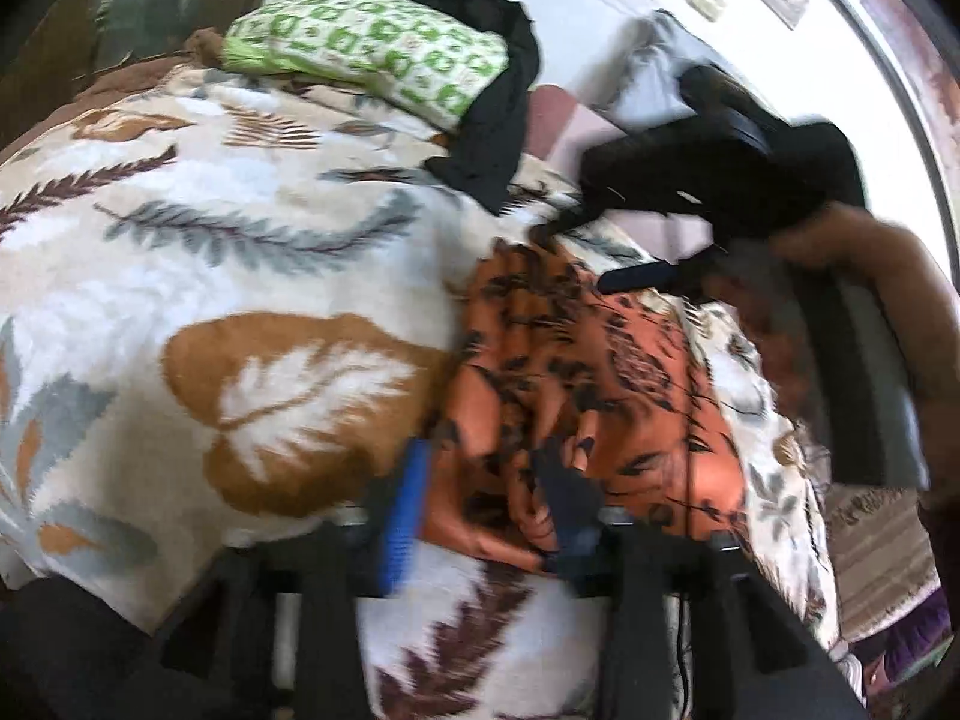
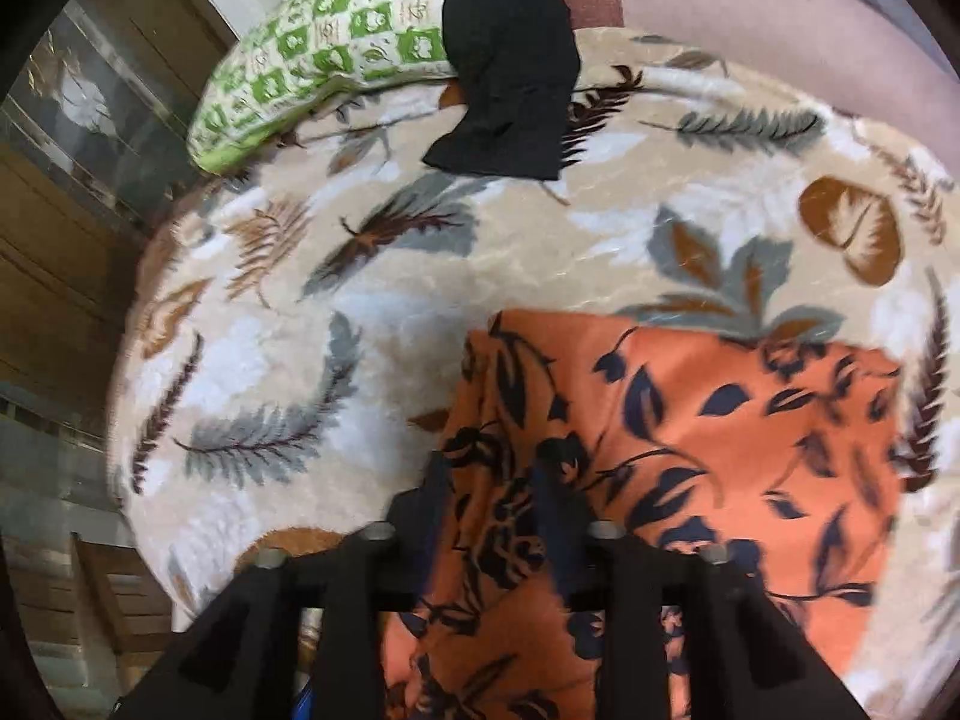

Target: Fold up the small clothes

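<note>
Both claws, left claw (image 1: 486, 468) and right claw (image 2: 498, 480), stand parted astride the orange garment's (image 2: 690, 420) bunched edge.

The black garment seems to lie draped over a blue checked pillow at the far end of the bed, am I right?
Not quite: the pillow is green and white checked, not blue, as the right wrist view shows. The black garment does lie draped over it at the far end of the bed.

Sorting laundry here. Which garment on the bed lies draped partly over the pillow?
The black garment, draped over the green-checked pillow; the orange floral garment lies on the blanket.
</note>
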Tool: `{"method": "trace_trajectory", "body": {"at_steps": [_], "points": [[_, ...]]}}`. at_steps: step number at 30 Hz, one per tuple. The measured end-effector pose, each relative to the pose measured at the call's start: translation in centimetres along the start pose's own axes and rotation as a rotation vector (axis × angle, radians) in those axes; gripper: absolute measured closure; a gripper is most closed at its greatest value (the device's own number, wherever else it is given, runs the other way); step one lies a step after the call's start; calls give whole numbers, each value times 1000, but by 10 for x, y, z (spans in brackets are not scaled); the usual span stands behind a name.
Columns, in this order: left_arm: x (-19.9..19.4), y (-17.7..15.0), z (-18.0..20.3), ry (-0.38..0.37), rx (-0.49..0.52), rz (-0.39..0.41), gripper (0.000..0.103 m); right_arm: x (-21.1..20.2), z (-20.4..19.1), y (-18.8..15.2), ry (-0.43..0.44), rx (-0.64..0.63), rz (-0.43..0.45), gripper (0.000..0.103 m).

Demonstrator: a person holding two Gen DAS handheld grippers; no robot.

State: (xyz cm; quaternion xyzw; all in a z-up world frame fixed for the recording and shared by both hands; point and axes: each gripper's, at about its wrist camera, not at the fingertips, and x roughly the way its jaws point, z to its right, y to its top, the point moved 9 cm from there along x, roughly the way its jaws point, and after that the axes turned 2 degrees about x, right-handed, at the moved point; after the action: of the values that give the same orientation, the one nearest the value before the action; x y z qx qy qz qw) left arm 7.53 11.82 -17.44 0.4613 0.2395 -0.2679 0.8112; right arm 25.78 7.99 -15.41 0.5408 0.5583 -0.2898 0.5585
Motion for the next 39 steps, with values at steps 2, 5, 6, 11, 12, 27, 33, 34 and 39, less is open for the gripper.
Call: {"method": "trace_trajectory", "body": {"at_steps": [2,5,6,11,12,27,33,34,39], "points": [[3,-2,8,-28,12,-6,48,3,-3,1,-75,-41,-7,33],[9,-7,17,-63,-3,-53,48,24,5,-8,-146,-36,-78,33],[11,-8,19,-66,5,-54,48,29,8,-9,-169,-29,-79,33],[41,-25,17,-90,-13,-169,82,46,11,-14,-258,-80,-120,50],[40,-22,20,-110,6,-172,88,46,13,-13,-247,-67,-114,65],[25,-24,4,-21,14,-120,81,51,-6,-13,79,30,-64,73],[-16,-2,10,16,33,21,63,-17,10,-32,271,79,93,45],[-23,1,11,8,31,42,63,-25,18,-39,311,106,102,45],[6,-5,13,51,76,-58,55,-22,82,-106,483,317,60,38]]}}
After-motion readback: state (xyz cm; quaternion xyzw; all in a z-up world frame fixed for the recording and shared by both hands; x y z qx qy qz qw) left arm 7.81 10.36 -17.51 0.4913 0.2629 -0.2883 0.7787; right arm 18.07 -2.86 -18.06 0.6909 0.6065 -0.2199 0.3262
